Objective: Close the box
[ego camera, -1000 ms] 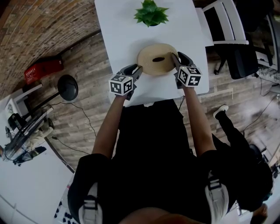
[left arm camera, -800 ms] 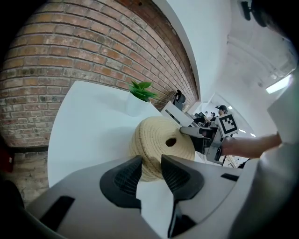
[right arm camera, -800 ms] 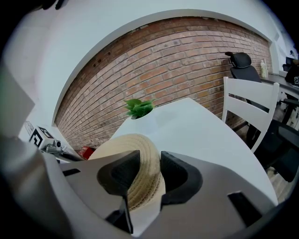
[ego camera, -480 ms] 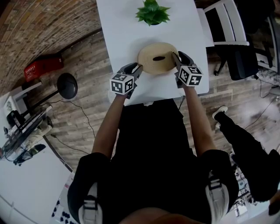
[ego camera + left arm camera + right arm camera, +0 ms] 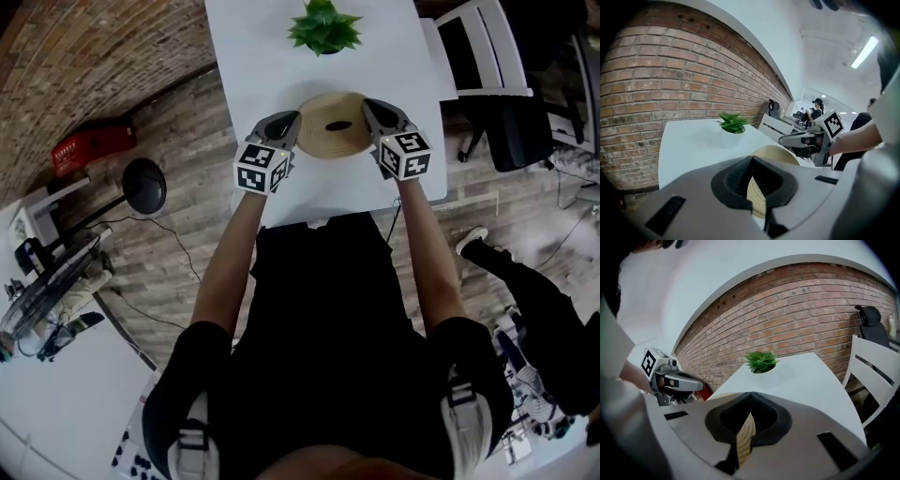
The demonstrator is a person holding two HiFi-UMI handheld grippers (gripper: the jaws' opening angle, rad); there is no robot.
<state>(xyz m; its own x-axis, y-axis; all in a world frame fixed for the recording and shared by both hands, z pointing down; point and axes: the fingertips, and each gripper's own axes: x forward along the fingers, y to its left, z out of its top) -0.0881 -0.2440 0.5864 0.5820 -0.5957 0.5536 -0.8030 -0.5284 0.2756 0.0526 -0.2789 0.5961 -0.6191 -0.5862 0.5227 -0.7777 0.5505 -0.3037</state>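
Both just clamped shut: our left tool (image 5: 292, 122) and right tool (image 5: 368, 109) each pinch the woven lid (image 5: 334, 127) rim above the table (image 5: 253, 56).

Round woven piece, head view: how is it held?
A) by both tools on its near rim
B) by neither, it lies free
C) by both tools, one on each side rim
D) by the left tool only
C: the left tool and right tool have just closed their jaws on opposite side rims of the round woven piece, with woven rim pinched in each.
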